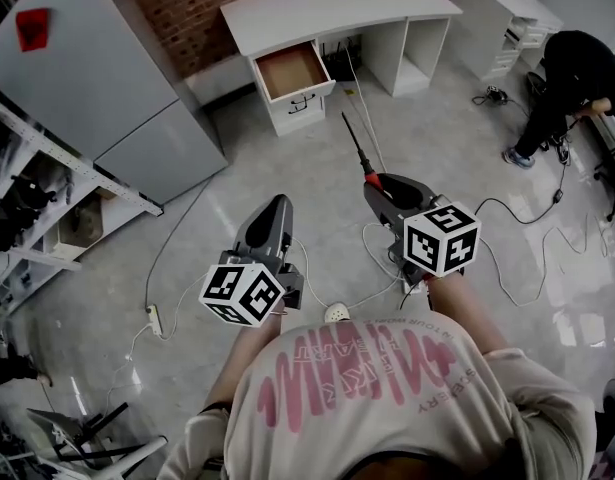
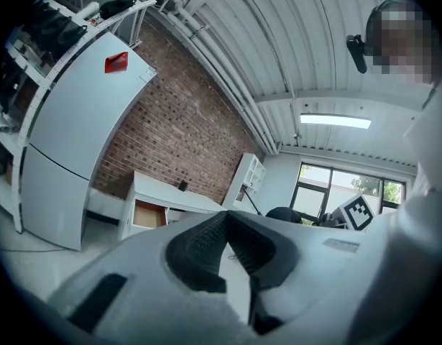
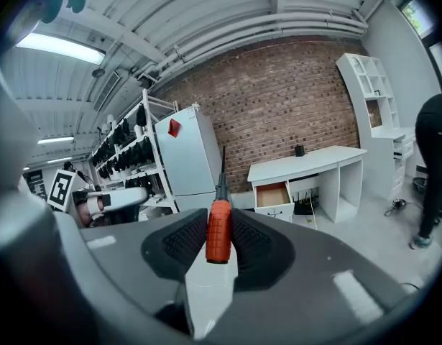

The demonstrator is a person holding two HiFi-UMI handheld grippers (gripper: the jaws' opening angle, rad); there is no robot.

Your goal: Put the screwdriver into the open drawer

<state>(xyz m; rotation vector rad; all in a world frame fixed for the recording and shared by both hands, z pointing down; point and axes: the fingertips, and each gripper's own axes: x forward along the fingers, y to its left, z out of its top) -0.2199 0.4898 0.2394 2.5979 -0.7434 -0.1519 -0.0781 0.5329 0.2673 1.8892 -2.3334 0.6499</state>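
Red brick wall [image 1: 187,8], white desk [image 1: 337,8], pale grey fridge [image 1: 97,78], glossy grey floor [image 1: 457,158], ceiling strip light [image 2: 335,121].

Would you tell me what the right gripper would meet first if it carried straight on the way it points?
Most likely the open drawer of the white desk: the right gripper, shut on the screwdriver, aims that way over open floor, though depth is unclear.
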